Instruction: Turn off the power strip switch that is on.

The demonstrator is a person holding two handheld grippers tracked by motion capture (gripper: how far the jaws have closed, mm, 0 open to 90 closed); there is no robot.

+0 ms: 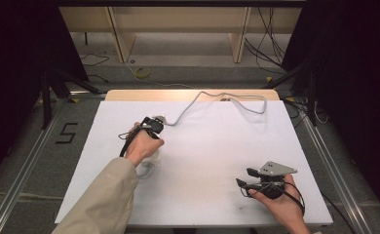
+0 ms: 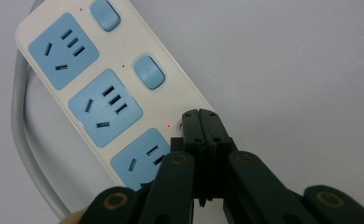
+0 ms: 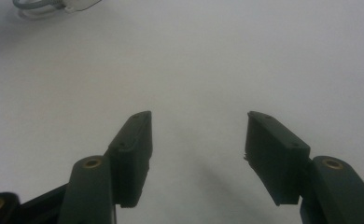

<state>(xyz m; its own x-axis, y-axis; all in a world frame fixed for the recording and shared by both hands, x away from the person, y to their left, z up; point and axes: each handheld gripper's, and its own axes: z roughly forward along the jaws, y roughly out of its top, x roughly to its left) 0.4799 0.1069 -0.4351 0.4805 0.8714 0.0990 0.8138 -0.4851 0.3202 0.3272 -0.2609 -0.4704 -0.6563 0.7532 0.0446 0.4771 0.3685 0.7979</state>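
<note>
Your left gripper [image 2: 203,122], jaws clenched together, presses the lowest switch of the white, blue-socketed plastic power strip [image 2: 103,88], lower centre. Your right gripper [image 3: 198,140] stands released.

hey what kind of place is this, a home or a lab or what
Probably a lab recording rig, not a home: a white-topped table framed by black curtains, loose cables on the grey floor, and a hand-held black gripper pressing a white power strip with blue sockets.
</note>
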